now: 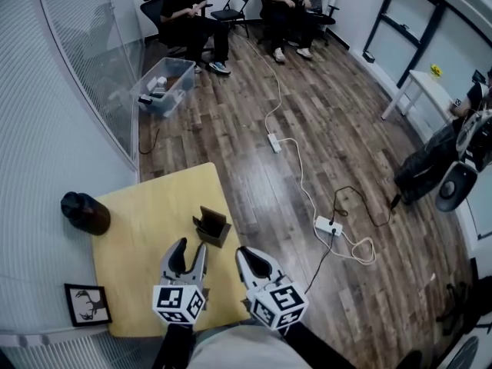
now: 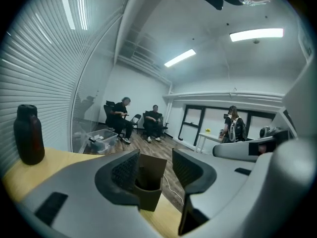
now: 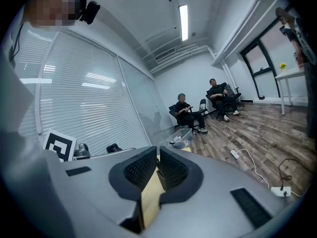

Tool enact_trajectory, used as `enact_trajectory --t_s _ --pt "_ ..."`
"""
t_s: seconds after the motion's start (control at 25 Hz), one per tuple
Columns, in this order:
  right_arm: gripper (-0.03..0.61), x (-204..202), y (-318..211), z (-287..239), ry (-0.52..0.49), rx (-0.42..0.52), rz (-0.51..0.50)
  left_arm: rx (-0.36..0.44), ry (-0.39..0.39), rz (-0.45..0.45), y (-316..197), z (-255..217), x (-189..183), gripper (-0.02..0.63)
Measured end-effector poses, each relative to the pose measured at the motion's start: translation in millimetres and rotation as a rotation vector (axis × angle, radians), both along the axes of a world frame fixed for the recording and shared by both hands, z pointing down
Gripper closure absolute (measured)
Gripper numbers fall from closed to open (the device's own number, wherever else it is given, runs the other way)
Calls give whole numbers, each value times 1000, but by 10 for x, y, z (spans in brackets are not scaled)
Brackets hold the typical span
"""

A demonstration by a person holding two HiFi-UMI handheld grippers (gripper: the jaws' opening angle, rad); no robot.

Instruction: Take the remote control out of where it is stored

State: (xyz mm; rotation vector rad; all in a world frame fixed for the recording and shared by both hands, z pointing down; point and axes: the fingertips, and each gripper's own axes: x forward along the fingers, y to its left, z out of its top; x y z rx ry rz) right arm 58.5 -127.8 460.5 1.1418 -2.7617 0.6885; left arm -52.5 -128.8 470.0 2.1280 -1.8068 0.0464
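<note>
Head view: a small brown holder (image 1: 213, 226) sits mid-way on the yellow table (image 1: 146, 206), just ahead of the left gripper (image 1: 192, 246). The right gripper (image 1: 244, 252) is beside it, near the table edge. A dark bottle (image 1: 86, 213) stands well off at the left corner.

Left gripper view: the jaws are apart, with the holder framed between them but not touched. I honestly can't tell if the remote is inside.

Right gripper view: the jaws are pretty much together with nothing in them, just table showing through the slit.
</note>
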Motion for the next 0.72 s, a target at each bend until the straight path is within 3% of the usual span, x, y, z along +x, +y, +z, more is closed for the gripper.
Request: enact_trajectory --t_s 0.2,0.52,0.72 --pt "571 -30 -8 7 5 -1 18 7 11 62 -161 84 -11 356" --pt "571 -32 -9 57 10 -9 49 -2 -38 100 -333 331 -114 336" --pt "571 -19 -15 78 23 -10 66 -14 -23 120 -416 458 -174 331"
